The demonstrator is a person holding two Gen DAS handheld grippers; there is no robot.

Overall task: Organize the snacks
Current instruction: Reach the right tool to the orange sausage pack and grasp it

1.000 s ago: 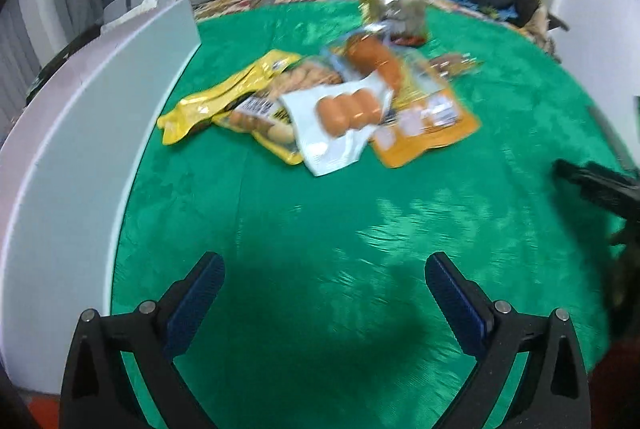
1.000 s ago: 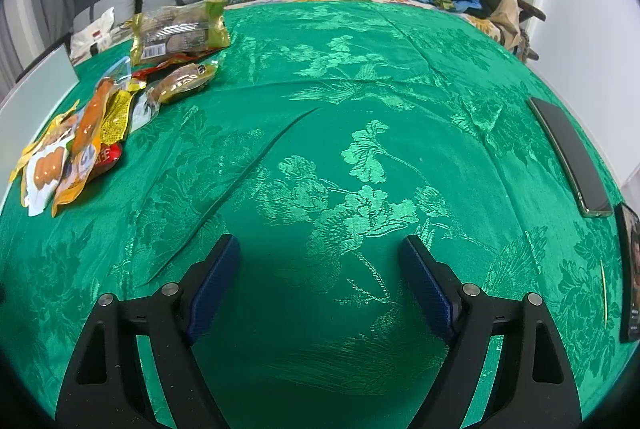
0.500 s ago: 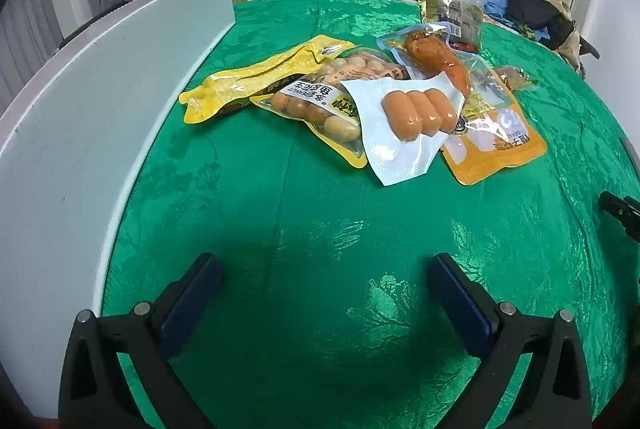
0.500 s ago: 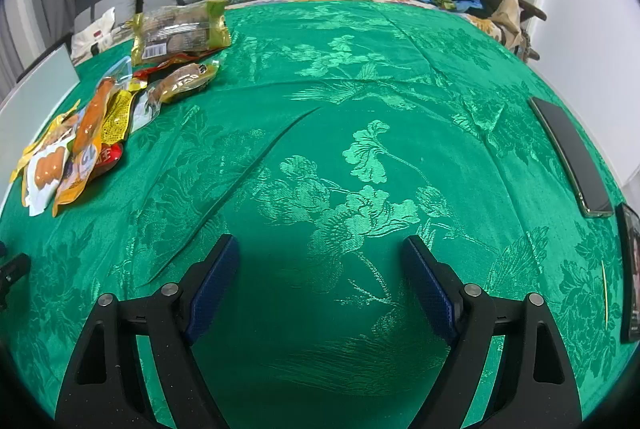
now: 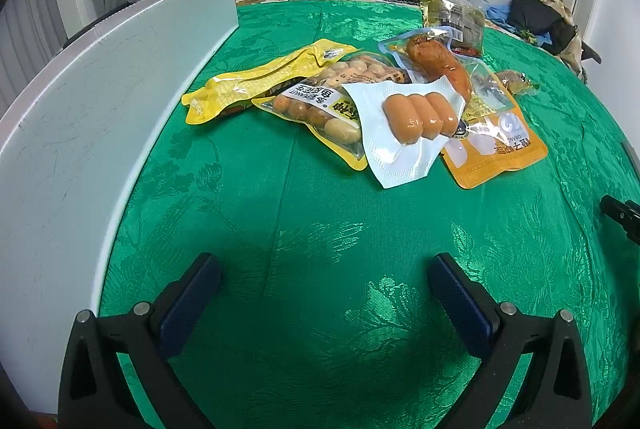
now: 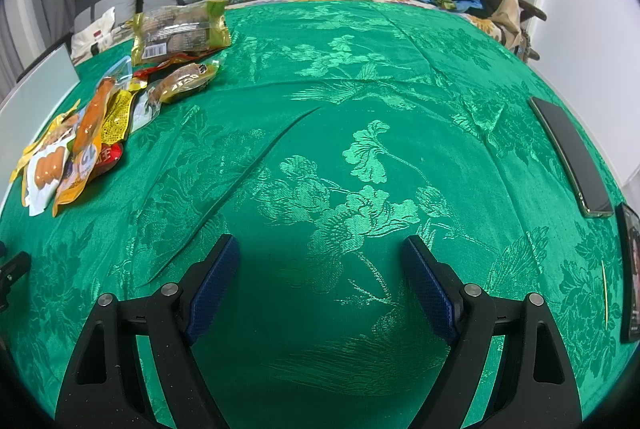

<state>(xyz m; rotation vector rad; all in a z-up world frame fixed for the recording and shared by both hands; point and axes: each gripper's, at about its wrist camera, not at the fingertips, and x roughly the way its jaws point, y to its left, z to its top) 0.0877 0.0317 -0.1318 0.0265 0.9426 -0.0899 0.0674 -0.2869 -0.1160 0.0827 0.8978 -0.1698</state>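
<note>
Approach is the change to record: over the last second the left gripper (image 5: 324, 283) has swung from a blurred, distant look at the heap to a steady one much nearer, so the pile now fills the upper middle of its view. The right gripper (image 6: 320, 269) has not shifted over the same second. My reading is that sorting has not begun and the left side is lining up a first pick.

Both grippers stand wide open and hold nothing; each shows two black arms with blue ribbed pads (image 5: 188, 303) over bare cloth.

Snacks lie overlapped on the green floral brocade tablecloth (image 5: 320, 229), near the grey-white flat panel (image 5: 80, 133) along its left edge:
- white embossed vacuum pack of three small sausages (image 5: 416, 117), uppermost and nearest, glossy and flat-edged;
- clear yellow-trimmed pouch of round peanut-like pieces (image 5: 320, 105), partly beneath it;
- long crumpled yellow foil packet (image 5: 256, 81), leftmost;
- orange flat pouch (image 5: 496, 149), rightmost, partly covered;
- clear pack holding one large orange-red sausage (image 5: 438, 63), behind;
- yellow-green transparent bag with a label (image 6: 180, 29), furthest back.

Films look slick and thin; edges lie flat on the cloth, so a pinch may slip.

Dark slim phone-like slab (image 6: 568, 153) lies well apart, at the cloth's right edge.
</note>
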